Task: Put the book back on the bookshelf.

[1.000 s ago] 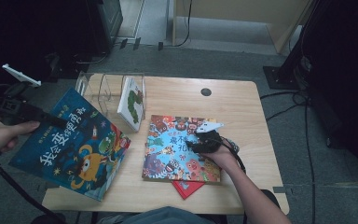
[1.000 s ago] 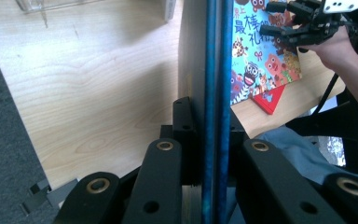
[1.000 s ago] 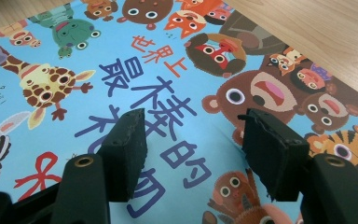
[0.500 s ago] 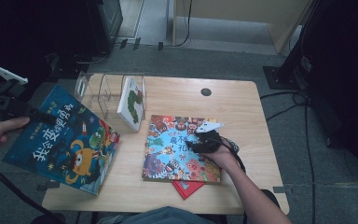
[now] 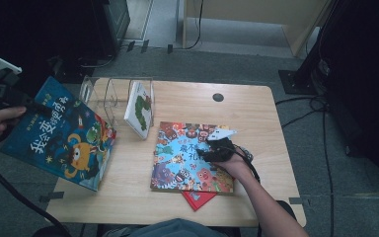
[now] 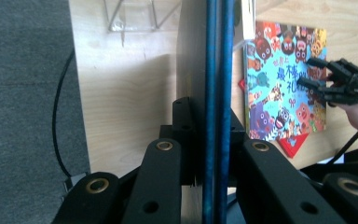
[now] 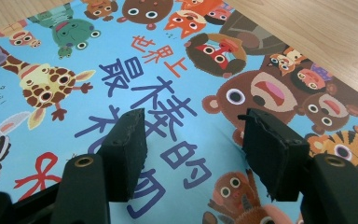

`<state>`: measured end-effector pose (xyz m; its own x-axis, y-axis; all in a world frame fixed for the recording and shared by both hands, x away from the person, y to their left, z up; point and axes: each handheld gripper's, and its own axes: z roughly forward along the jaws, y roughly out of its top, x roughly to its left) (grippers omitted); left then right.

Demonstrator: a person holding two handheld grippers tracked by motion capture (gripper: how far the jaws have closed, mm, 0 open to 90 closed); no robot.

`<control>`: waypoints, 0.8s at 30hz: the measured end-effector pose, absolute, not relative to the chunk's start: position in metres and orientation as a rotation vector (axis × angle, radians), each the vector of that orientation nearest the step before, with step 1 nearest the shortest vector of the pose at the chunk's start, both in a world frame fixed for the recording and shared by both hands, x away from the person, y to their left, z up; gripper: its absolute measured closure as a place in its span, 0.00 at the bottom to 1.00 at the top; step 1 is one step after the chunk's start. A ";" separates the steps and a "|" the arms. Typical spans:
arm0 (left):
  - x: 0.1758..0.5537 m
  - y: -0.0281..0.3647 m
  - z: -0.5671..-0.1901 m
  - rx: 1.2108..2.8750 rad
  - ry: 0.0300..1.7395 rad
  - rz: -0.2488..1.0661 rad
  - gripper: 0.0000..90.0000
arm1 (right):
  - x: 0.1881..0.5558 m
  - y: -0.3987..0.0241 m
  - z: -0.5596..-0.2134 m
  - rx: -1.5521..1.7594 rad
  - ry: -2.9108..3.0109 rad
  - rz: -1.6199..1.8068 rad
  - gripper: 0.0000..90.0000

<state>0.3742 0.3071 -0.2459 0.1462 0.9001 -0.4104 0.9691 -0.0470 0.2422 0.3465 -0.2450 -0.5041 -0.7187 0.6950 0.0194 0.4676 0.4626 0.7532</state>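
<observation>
A blue picture book with monsters [image 5: 61, 136] hangs tilted over the table's left edge. My left gripper [image 5: 32, 104] is shut on its upper corner. In the left gripper view the blue book [image 6: 216, 70] stands edge-on, clamped between the jaws of the left gripper [image 6: 214, 158]. A colourful animal picture book [image 5: 187, 158] lies flat in the middle of the table. My right gripper [image 5: 211, 149] rests over its right part. In the right gripper view the right gripper [image 7: 193, 140] is open just above the animal book's cover [image 7: 168, 70], with nothing between the jaws.
A white caterpillar book [image 5: 139, 108] stands upright in a clear wire rack [image 5: 98, 94] at the back left. A red book [image 5: 197, 199] pokes out under the animal book near the front edge. A cable hole [image 5: 218, 97] sits at the table's back.
The left gripper has carried the blue book further left and slightly up, off the table's left edge. The right gripper has stayed on the animal book.
</observation>
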 end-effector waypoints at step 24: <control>0.415 0.308 -0.227 1.980 1.880 -0.169 0.92 | 0.346 -0.245 -0.504 0.991 2.425 1.113 0.44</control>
<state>0.4155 0.3080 -0.2275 0.0864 0.9301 -0.3570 0.9789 -0.0126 0.2041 0.3463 -0.2451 -0.5040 -0.7195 0.6942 0.0185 0.4669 0.4637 0.7530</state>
